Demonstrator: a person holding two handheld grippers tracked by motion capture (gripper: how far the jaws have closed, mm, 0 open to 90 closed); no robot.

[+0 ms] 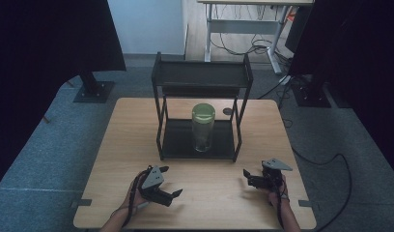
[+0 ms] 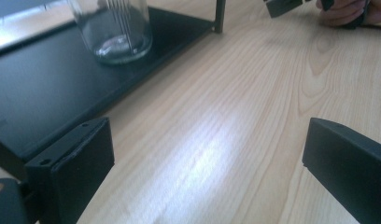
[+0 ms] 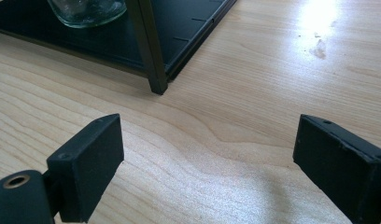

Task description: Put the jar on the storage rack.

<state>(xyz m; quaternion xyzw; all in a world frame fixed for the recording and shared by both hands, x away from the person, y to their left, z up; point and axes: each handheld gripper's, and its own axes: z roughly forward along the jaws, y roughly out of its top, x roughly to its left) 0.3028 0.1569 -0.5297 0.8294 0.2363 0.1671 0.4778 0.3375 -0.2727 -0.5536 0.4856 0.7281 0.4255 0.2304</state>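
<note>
Glass jar (image 1: 203,126) upright on rack's lower shelf (image 1: 175,140) — both grippers spread, empty, well short.

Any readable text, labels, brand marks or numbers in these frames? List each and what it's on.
None readable in any view.
Glass jar with green lid: no label or print visible.
Black rack: bare metal, no markings.
Wooden table: only wood grain.
Left gripper and right gripper: plain black fingers, no lettering.
</note>
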